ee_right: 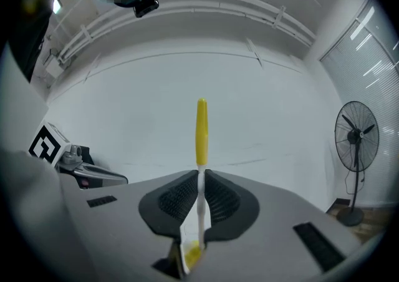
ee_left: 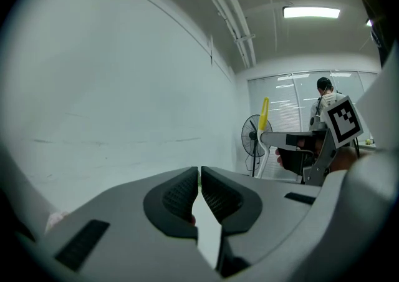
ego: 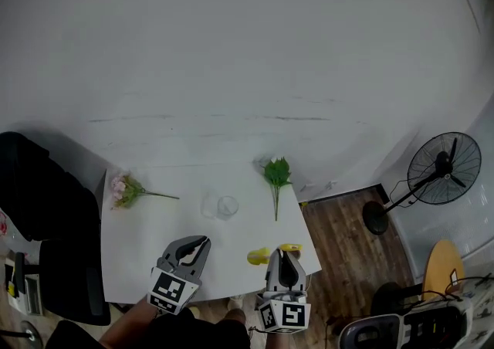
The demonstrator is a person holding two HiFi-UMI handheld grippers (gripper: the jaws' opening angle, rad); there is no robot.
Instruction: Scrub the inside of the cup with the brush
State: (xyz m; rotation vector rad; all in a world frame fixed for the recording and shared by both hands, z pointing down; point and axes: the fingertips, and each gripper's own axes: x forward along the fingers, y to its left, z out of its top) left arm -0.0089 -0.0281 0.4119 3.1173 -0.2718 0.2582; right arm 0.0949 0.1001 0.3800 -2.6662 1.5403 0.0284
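A clear glass cup (ego: 228,206) stands near the middle of the white table (ego: 147,235). My right gripper (ego: 285,253) (ee_right: 201,178) hovers over the table's front right edge, shut on a brush (ee_right: 201,128) with a white stem and a yellow end. In the head view the brush's yellow parts (ego: 258,257) show beside the jaws. My left gripper (ego: 202,243) (ee_left: 199,171) is held at the front, its pads together with nothing between them. Both grippers are nearer to me than the cup and apart from it. The right gripper (ee_left: 299,143) with the brush also shows in the left gripper view.
A pink flower stem (ego: 122,189) lies at the table's back left and a green sprig (ego: 276,174) at its back right. A black chair (ego: 38,216) stands to the left. A standing fan (ego: 441,166) and a round wooden stool (ego: 441,266) are on the floor to the right.
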